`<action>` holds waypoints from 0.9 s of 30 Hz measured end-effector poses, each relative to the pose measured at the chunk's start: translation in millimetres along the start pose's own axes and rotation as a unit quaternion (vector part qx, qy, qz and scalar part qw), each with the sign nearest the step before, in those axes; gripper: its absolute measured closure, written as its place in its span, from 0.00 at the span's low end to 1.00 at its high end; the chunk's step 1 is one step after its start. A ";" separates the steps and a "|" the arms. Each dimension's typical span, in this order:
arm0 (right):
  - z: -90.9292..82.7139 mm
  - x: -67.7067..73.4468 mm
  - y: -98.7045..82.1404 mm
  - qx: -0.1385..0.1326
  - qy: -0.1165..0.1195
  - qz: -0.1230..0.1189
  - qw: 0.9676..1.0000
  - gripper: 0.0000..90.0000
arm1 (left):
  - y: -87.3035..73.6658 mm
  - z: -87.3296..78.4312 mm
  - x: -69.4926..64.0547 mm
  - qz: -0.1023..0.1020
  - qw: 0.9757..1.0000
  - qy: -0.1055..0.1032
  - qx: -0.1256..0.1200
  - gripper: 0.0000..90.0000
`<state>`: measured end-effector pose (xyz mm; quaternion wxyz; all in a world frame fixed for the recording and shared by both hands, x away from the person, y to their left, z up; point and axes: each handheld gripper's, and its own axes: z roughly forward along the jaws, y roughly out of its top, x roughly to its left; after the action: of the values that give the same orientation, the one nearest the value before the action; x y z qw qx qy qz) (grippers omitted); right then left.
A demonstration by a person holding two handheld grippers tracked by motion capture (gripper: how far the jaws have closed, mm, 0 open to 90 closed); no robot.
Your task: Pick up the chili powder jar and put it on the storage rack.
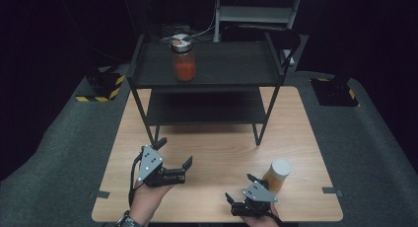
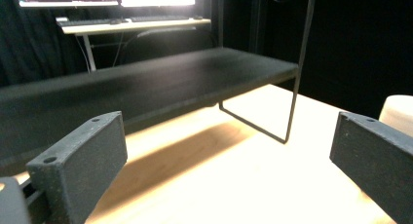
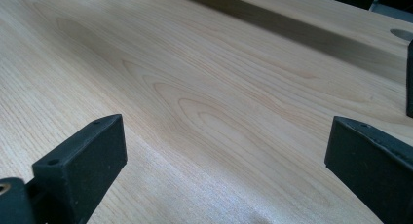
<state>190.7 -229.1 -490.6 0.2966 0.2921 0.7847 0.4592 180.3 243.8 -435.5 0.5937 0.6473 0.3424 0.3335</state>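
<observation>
Both tongs are wide open and hold nothing. The right tongs (image 1: 238, 188) sit just beside the white-capped bottle (image 1: 277, 174) on the surface (image 1: 217, 153). The left tongs (image 1: 186, 169) are farther away. A careless bump could tip the bottle.

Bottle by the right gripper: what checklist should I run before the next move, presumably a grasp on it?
1. Right gripper open: ok, its jaws stand wide apart with nothing between them.
2. Left gripper open and empty: ok.
3. Bottle upright on the table: ok, white cap on top.
4. Right jaws lined up on the bottle: not ok; the right gripper view looks across bare wood, and the bottle stands beside the gripper.
5. Way to the shelf free: cannot tell; a jar already stands on its top board, with room beside it.
6. Bottle's cap tight: cannot tell.
</observation>
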 end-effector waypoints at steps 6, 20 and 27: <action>0.2 0.5 0.6 0.002 0.000 0.000 1.000 0.01 | -18.7 -2.6 -1.3 -0.006 1.000 -0.005 0.015 0.00; 0.2 1.6 0.5 0.001 -0.003 -0.002 1.000 0.01 | -58.2 -3.3 -5.1 0.000 0.998 -0.012 0.058 0.00; -0.3 3.4 -0.5 -0.001 -0.008 -0.001 1.000 0.01 | -73.0 -0.9 0.9 -0.007 0.996 -0.026 0.080 0.00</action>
<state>188.1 -227.0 -491.6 0.3041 0.2943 0.7821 0.4574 176.6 249.4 -508.1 0.5507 0.6991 0.3568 0.2840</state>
